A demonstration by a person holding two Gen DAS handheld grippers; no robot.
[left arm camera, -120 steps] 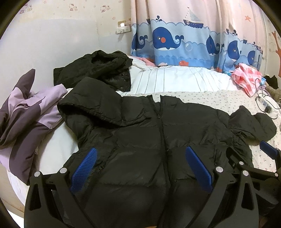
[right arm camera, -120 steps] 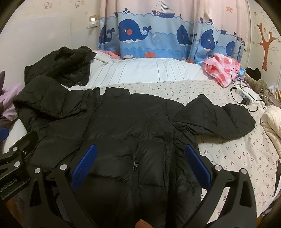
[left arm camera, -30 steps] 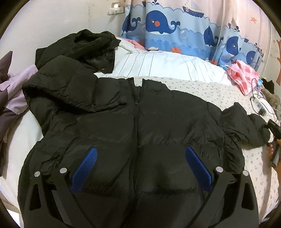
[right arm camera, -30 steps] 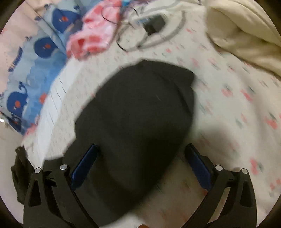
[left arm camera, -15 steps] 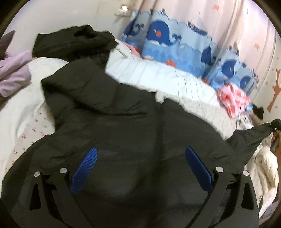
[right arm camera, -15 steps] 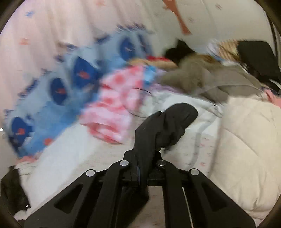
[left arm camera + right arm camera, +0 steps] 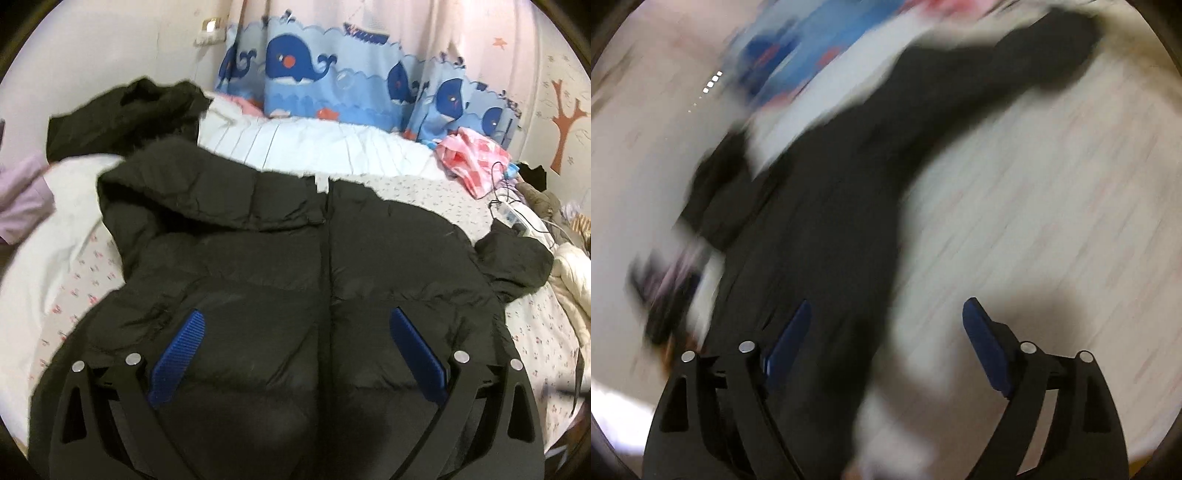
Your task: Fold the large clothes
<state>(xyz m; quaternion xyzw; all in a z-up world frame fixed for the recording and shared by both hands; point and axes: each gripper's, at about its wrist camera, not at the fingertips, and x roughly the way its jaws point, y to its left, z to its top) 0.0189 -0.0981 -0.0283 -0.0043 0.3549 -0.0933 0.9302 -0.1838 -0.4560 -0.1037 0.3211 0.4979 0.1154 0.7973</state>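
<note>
A black puffer jacket [image 7: 295, 266] lies front-up on the bed, zipped, with its hood [image 7: 192, 192] at the upper left and one sleeve [image 7: 517, 258] bunched at the right. My left gripper [image 7: 295, 350] hovers open over the jacket's lower body, nothing between its blue pads [image 7: 177, 354]. The right wrist view is heavily blurred. It shows the jacket [image 7: 831, 240] as a dark streak with its sleeve [image 7: 1034, 55] reaching to the upper right. My right gripper [image 7: 886, 339] has its jaws opening wide, with nothing pressed between the pads [image 7: 986, 347].
Another black garment [image 7: 125, 114] is heaped at the back left, with a purple one [image 7: 22, 203] at the left edge. A pink checked cloth [image 7: 472, 158], a power strip with cables [image 7: 513, 218] and a cream quilt [image 7: 572, 277] lie at the right. The whale curtain [image 7: 332, 85] hangs behind.
My right gripper was shut on the lifted sleeve end half a second ago; now its jaws stand apart and the sleeve lies on the bed. The right view swung fast. The left view shifted slightly.
</note>
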